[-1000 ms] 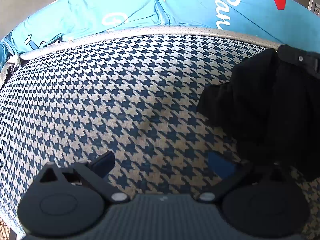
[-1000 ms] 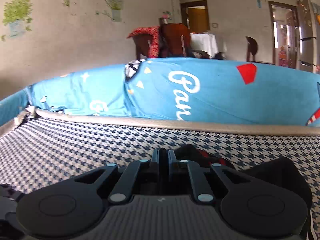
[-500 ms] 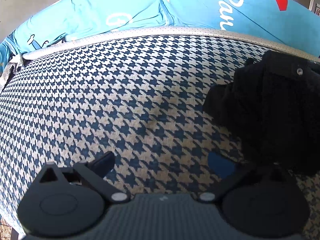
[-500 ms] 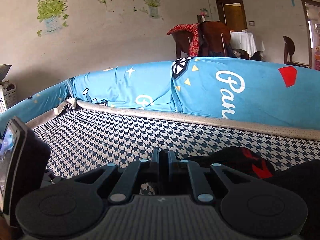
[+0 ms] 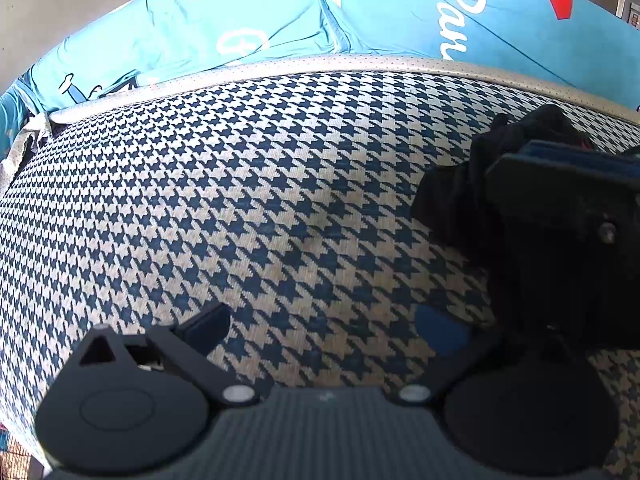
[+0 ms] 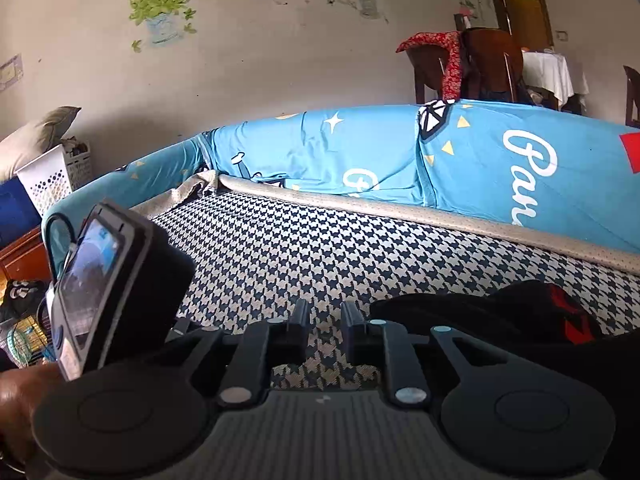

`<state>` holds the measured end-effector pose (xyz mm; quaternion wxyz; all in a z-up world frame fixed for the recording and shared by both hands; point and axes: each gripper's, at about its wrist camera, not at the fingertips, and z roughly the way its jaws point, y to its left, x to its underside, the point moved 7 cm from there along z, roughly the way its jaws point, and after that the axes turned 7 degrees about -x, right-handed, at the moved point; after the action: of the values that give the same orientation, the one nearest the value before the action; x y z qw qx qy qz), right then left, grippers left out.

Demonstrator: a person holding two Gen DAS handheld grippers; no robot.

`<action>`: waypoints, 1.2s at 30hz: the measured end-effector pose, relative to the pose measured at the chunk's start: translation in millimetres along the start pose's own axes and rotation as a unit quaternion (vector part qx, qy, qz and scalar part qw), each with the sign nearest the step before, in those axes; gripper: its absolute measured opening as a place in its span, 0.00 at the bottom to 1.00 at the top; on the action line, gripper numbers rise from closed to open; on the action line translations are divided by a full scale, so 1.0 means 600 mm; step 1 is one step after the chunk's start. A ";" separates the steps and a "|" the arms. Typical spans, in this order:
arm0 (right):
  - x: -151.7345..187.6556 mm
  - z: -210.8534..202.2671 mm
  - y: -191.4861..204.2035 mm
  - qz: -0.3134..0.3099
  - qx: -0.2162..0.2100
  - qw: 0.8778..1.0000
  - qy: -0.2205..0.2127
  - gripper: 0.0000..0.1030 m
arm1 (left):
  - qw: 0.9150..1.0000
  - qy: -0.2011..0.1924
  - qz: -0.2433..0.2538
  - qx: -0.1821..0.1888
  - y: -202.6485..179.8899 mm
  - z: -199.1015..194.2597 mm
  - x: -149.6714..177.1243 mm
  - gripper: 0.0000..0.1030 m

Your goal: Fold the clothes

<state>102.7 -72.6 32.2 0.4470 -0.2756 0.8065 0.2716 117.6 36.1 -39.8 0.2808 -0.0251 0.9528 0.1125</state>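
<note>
On a sofa seat covered in blue-and-white houndstooth cloth (image 5: 260, 200), the left gripper (image 5: 320, 326) hangs just above the fabric with its two fingers spread wide and nothing between them. Just right of that gripper, a rumpled black garment (image 5: 460, 196) lies in a heap on the houndstooth cloth, and the dark body of the right gripper (image 5: 560, 184) crosses in front of it.

From the right wrist camera, the right gripper (image 6: 324, 332) shows its fingers a narrow gap apart, with bare houndstooth cloth (image 6: 320, 252) visible between them and no fabric caught. The black garment (image 6: 500, 308), with a red mark showing on one fold, sits just right of those fingers on the same seat. To the left of the fingers, the camera unit of the left gripper (image 6: 112, 288) stands tilted, its small screen lit, and part of a hand (image 6: 20, 404) shows at the lower left edge.

Beyond the houndstooth cloth, a pale piped edge (image 6: 400, 208) borders the seat, backed by bright blue cushions (image 6: 500, 160) printed with white script. Farther behind, a wall with plant stickers (image 6: 160, 12) and a wooden chair draped with red cloth (image 6: 452, 56) are visible.
</note>
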 end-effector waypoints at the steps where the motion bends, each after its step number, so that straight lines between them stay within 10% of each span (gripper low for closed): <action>1: 0.000 -0.001 0.004 -0.003 -0.004 1.000 0.001 0.18 | 1.000 0.000 0.000 0.000 0.000 -0.001 0.000 1.00; 23: 0.017 -0.093 -0.203 0.071 0.213 0.975 0.000 0.49 | 0.996 -0.044 -0.056 0.054 -0.038 -0.050 -0.050 1.00; 36: 0.051 -0.040 -0.265 0.087 0.233 0.968 0.035 0.67 | 0.998 -0.032 -0.040 0.032 -0.091 -0.016 -0.062 1.00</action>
<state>184.6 -206.5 -13.9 0.4450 -0.1024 0.8836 0.1040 150.0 -19.6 -22.9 0.3161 -0.0502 0.9447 0.0720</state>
